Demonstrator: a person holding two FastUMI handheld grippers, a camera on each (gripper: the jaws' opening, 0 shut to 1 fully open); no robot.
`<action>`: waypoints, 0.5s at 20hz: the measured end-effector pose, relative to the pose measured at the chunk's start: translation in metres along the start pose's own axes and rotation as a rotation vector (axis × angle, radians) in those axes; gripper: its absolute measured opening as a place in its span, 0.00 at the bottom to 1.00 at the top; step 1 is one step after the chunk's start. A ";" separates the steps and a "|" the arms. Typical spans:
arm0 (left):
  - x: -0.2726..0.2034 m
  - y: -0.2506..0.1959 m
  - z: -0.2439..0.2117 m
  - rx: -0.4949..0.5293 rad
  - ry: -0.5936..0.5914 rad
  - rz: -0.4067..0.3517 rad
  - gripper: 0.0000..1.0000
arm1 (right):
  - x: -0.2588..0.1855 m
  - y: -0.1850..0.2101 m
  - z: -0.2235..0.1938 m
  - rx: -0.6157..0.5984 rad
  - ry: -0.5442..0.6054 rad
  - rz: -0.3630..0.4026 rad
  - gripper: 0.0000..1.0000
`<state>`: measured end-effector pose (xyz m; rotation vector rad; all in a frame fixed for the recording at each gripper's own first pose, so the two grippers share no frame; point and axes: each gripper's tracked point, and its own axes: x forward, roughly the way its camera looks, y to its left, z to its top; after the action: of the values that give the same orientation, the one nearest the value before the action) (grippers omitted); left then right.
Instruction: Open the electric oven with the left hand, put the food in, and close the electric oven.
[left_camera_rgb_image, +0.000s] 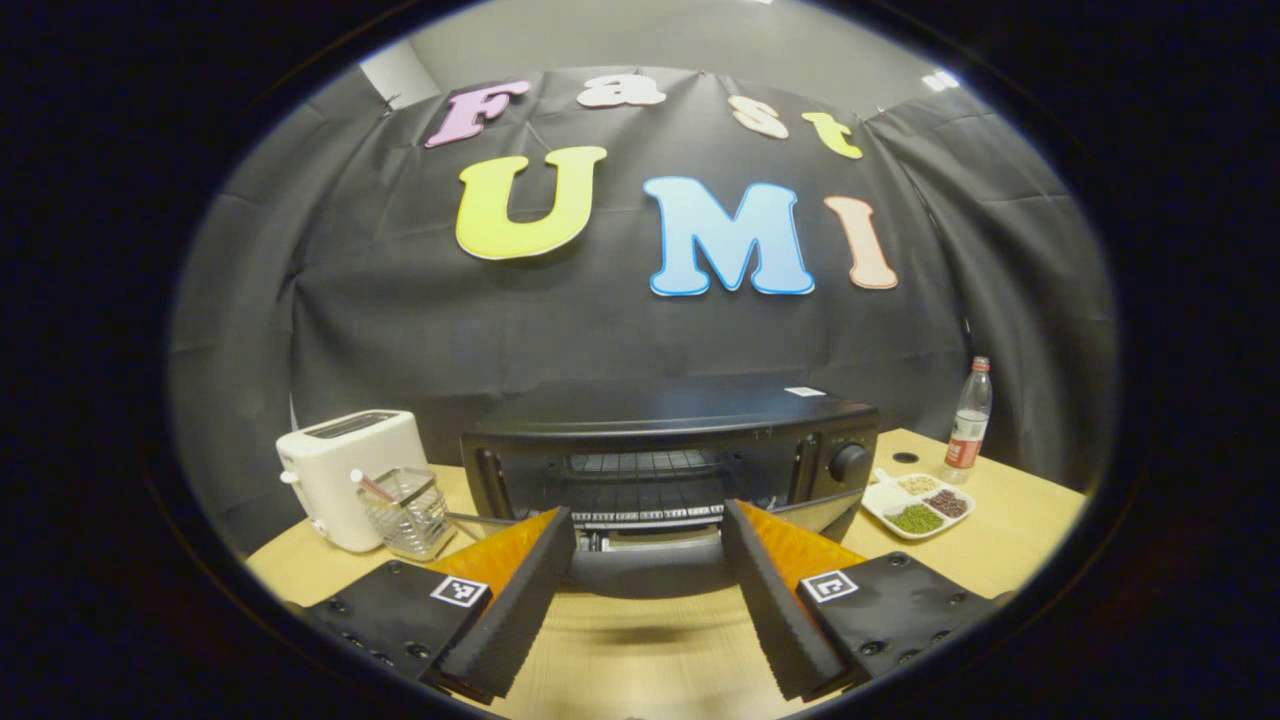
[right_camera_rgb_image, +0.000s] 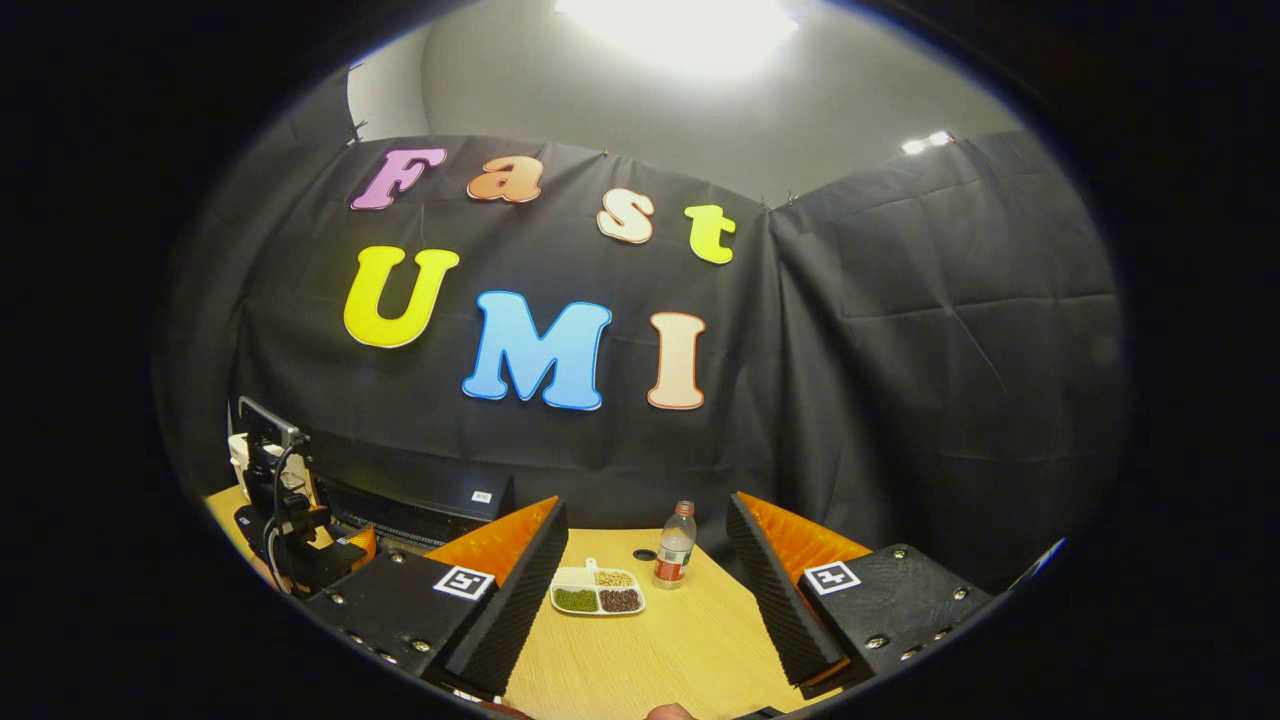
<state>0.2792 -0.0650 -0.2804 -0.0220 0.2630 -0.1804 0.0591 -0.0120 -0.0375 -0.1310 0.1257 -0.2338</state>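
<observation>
My left hand-held gripper (left_camera_rgb_image: 648, 520) hangs spread just before the electric oven (left_camera_rgb_image: 668, 455) on the bench (left_camera_rgb_image: 1010, 540): black, door dropped open, wire rack showing, knob at right. My right hand-held gripper (right_camera_rgb_image: 648, 545) is spread above the food tray (right_camera_rgb_image: 598, 593).

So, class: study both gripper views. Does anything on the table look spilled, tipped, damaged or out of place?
Nothing stands out. The oven sits square with its door down, the toaster and bottle stand upright, and the divided dish keeps its food inside.
</observation>
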 end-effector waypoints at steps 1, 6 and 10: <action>-0.003 -0.001 -0.003 0.004 0.003 0.001 0.95 | -0.001 0.001 -0.002 0.000 0.002 0.005 0.97; -0.015 0.000 -0.024 0.001 0.041 0.004 0.95 | 0.000 0.007 -0.005 -0.012 0.011 0.029 0.97; -0.024 -0.001 -0.034 0.013 0.049 0.003 0.99 | -0.001 0.011 -0.008 -0.015 0.025 0.039 0.97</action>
<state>0.2480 -0.0615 -0.3068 -0.0041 0.3107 -0.1794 0.0597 -0.0018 -0.0466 -0.1408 0.1546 -0.1952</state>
